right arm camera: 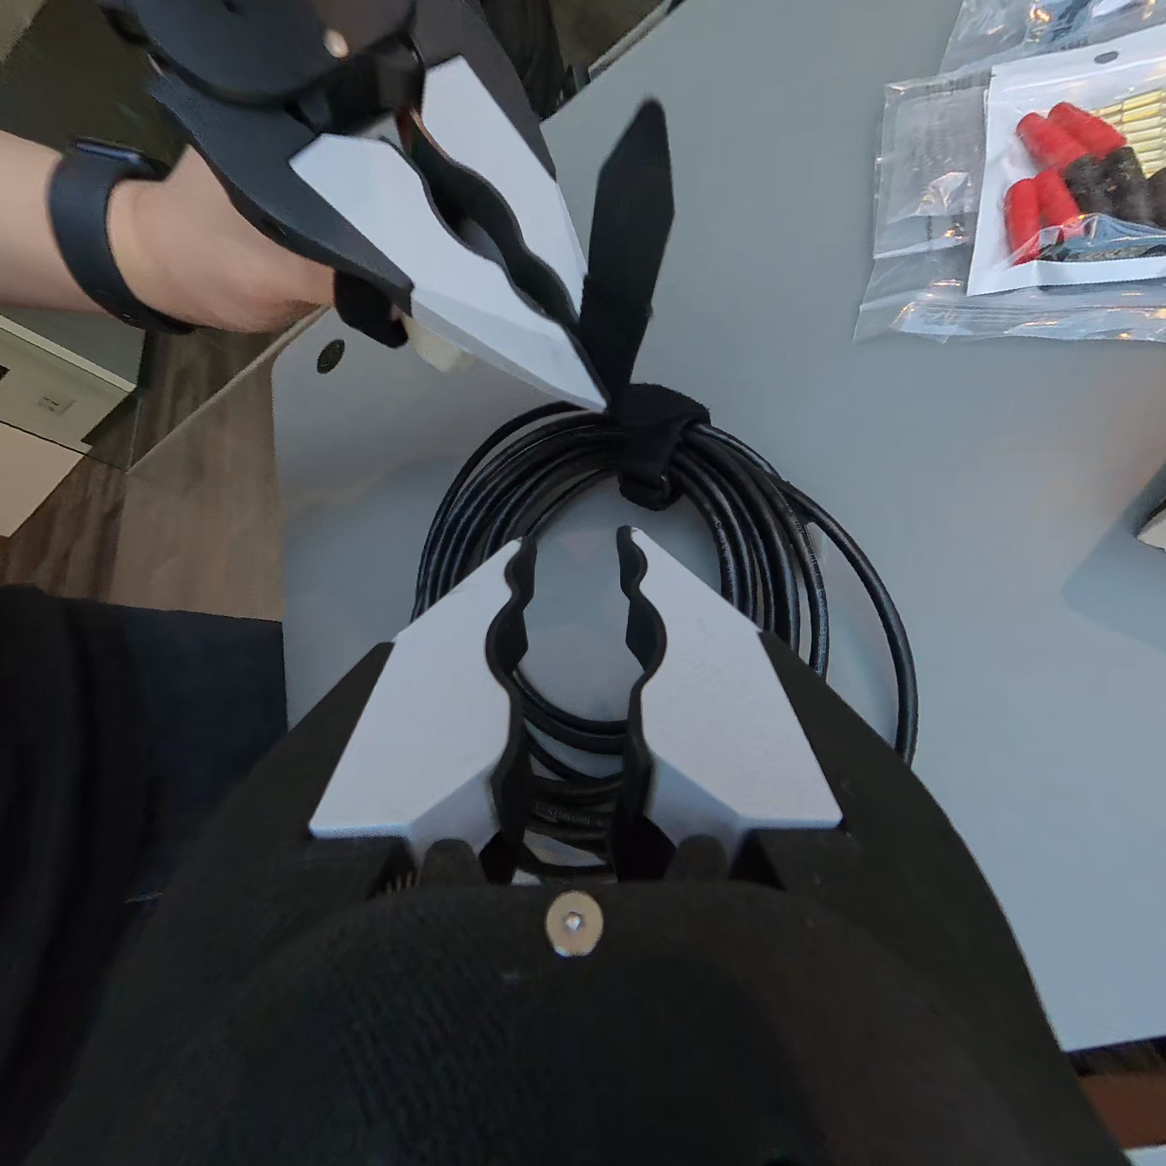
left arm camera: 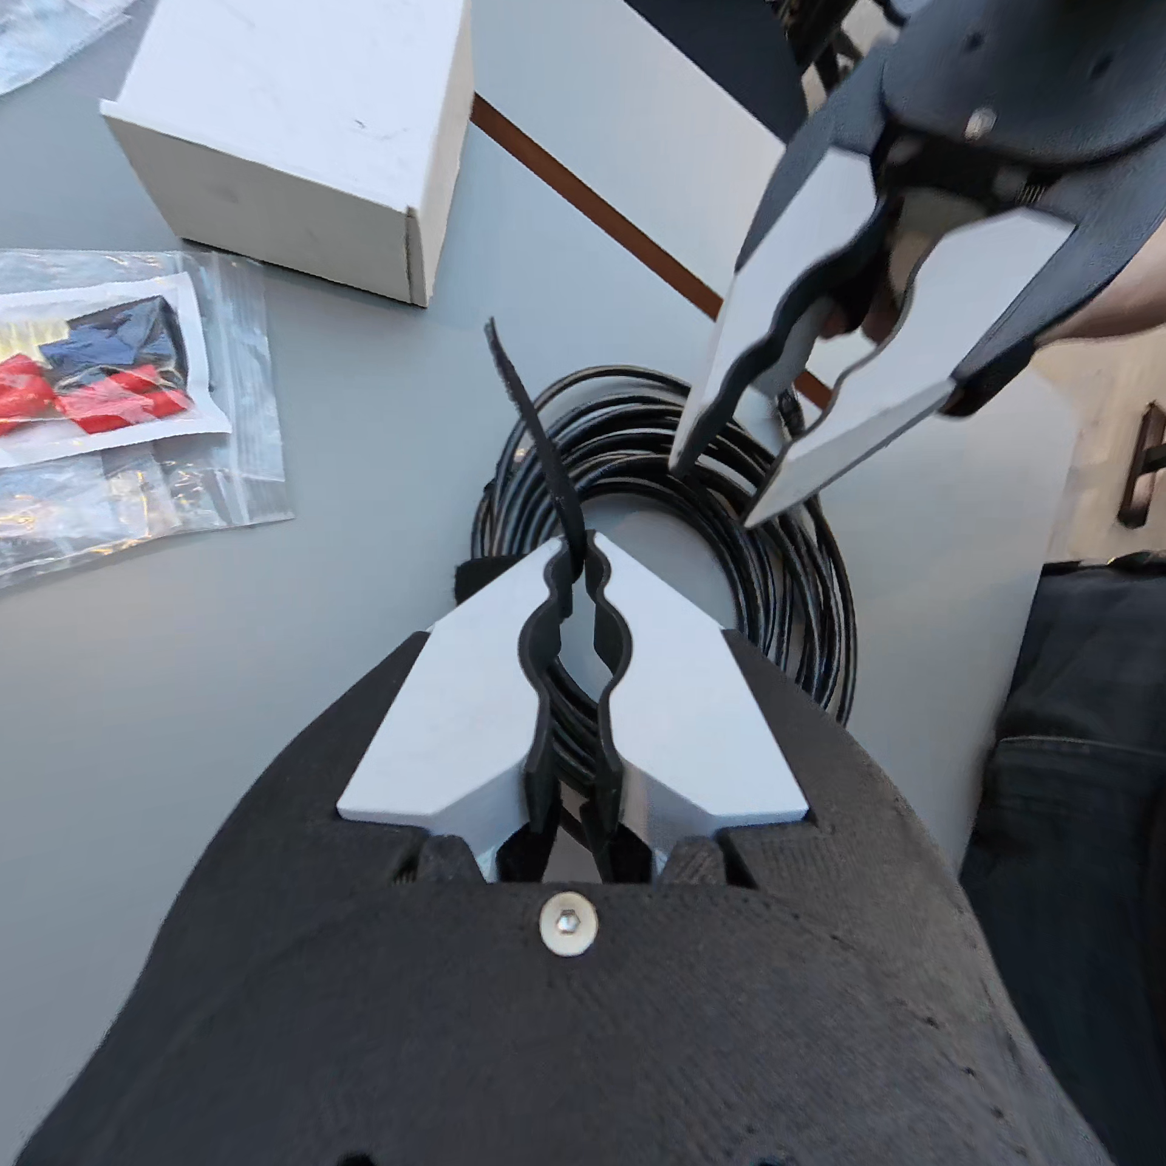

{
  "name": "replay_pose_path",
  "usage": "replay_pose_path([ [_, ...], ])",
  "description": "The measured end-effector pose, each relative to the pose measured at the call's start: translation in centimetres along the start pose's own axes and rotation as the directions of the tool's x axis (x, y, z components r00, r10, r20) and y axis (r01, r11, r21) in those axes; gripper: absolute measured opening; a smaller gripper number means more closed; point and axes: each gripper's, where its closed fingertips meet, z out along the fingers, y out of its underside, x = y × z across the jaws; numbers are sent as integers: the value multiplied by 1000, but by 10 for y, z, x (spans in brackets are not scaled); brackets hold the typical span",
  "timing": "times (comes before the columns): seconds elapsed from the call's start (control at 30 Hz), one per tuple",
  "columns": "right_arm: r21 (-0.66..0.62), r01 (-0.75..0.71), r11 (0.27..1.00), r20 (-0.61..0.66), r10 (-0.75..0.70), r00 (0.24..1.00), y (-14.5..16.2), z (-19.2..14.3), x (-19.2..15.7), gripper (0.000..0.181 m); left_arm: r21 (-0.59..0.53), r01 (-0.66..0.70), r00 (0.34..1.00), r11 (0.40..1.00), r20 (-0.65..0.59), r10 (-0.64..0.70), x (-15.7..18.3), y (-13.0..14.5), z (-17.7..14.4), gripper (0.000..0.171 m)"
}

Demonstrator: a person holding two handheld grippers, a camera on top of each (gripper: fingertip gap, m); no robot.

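Note:
A coil of black cable [left arm camera: 795, 568] lies on the grey table [left arm camera: 189, 694]. A black hook-and-loop strap [left arm camera: 536, 435] is wrapped round the coil, and its free tail stands up. My left gripper [left arm camera: 577, 555] is shut on the strap low on the tail, just above the coil. In the right wrist view the left gripper [right arm camera: 599, 394] pinches the strap [right arm camera: 624, 221] beside the wrapped band [right arm camera: 656, 435]. My right gripper [right arm camera: 574, 539] is open and empty over the coil [right arm camera: 839, 606]. In the left wrist view the right gripper [left arm camera: 716, 495] has its tips at the coil's far side.
A white cardboard box [left arm camera: 303, 126] stands at the back left. Clear plastic bags with red and black parts [left arm camera: 113, 391] lie on the left; they also show in the right wrist view [right arm camera: 1041, 189]. A hand with a black wristband [right arm camera: 82, 221] holds the left gripper. The table edge [right arm camera: 277, 505] is close to the coil. The tips of one gripper are about 5 cm away from the tips of the other.

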Motion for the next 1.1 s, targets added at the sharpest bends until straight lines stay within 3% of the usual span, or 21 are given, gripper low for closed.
replay_pose_path([
  [0.1, -19, -24, 1000, -31, 23, 999, -1, 12, 9, 25, 40, 129, 990, 991, -58, -127, -7, -11, -8, 0],
  [0.27, -41, 36, 998, -19, -37, 999, -17, 12, 23, 42, 118, 311, 940, 943, -180, -288, -12, -41, -28, 0],
  [0.43, -70, 217, 974, 20, -216, 976, -35, -3, 14, 63, 156, 331, 915, 931, -293, -276, 8, -75, -52, 0],
  [0.57, -212, 466, 859, 32, -471, 882, -24, -11, 11, 75, 160, 290, 907, 944, -360, -218, 41, -97, -67, 0],
  [0.63, -263, 511, 818, 64, -514, 856, -19, -17, 10, 70, 171, 278, 895, 945, -403, -190, 61, -110, -76, 0],
  [0.7, -238, 540, 807, 154, -517, 842, -15, -26, -10, 36, 178, 273, 882, 946, -438, -172, 77, -122, -85, 0],
  [0.8, -257, 598, 759, 107, -592, 798, -8, -38, -18, 23, 183, 275, 884, 944, -435, -173, 81, -130, -90, 0],
  [0.93, -201, 664, 720, 15, -676, 737, -3, -50, -38, 17, 161, 424, 856, 891, -393, -336, 31, -124, -69, 0],
  [1.0, -195, 669, 717, -32, -686, 727, -1, -55, -43, 17, 73, 469, 832, 880, -372, -412, 9, -106, -41, 0],
  [1.1, -175, 649, 741, -103, -669, 736, -1, -64, -47, 16, -136, 405, 856, 904, -291, -428, 4, -56, 12, 0],
])
